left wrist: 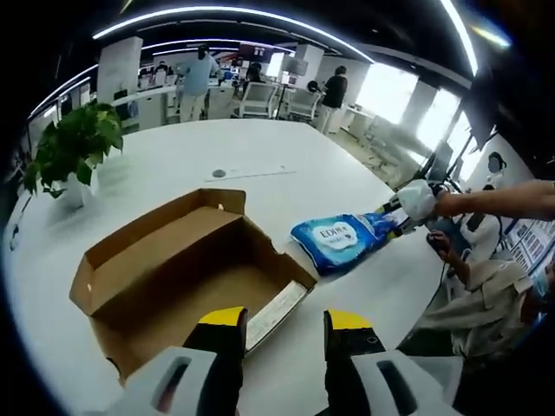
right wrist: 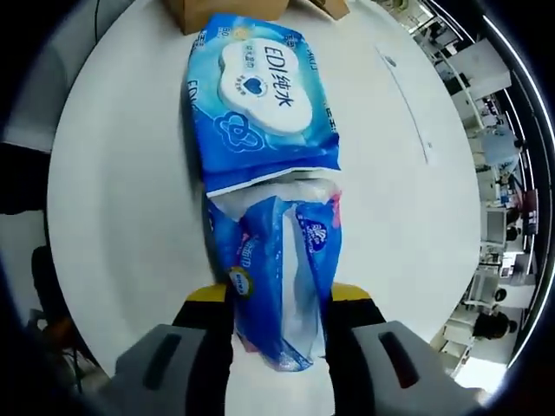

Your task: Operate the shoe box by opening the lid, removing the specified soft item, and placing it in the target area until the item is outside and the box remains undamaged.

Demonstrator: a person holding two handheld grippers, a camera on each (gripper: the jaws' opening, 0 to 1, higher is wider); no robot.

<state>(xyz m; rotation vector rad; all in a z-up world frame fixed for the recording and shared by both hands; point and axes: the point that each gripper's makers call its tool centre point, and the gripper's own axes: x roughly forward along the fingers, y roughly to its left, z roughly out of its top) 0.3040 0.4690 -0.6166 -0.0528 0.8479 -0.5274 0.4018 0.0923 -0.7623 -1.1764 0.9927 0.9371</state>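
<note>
An open brown cardboard shoe box (left wrist: 186,277) lies on the white round table (left wrist: 286,165), its lid folded back to the left. My left gripper (left wrist: 284,325) hovers open just in front of the box's near edge, with nothing between its jaws. To the right of the box lies a blue pack of wet wipes (left wrist: 340,241), resting on the table. My right gripper (right wrist: 279,299) is shut on the crumpled tail end of the blue pack (right wrist: 260,104); it appears as the other gripper (left wrist: 408,208) in the left gripper view, held by a person's arm.
A potted green plant (left wrist: 74,147) stands at the table's far left. A thin white strip (left wrist: 247,173) and a small round inset lie beyond the box. Chairs and people stand behind the table. A seated person (left wrist: 486,277) is at the right edge.
</note>
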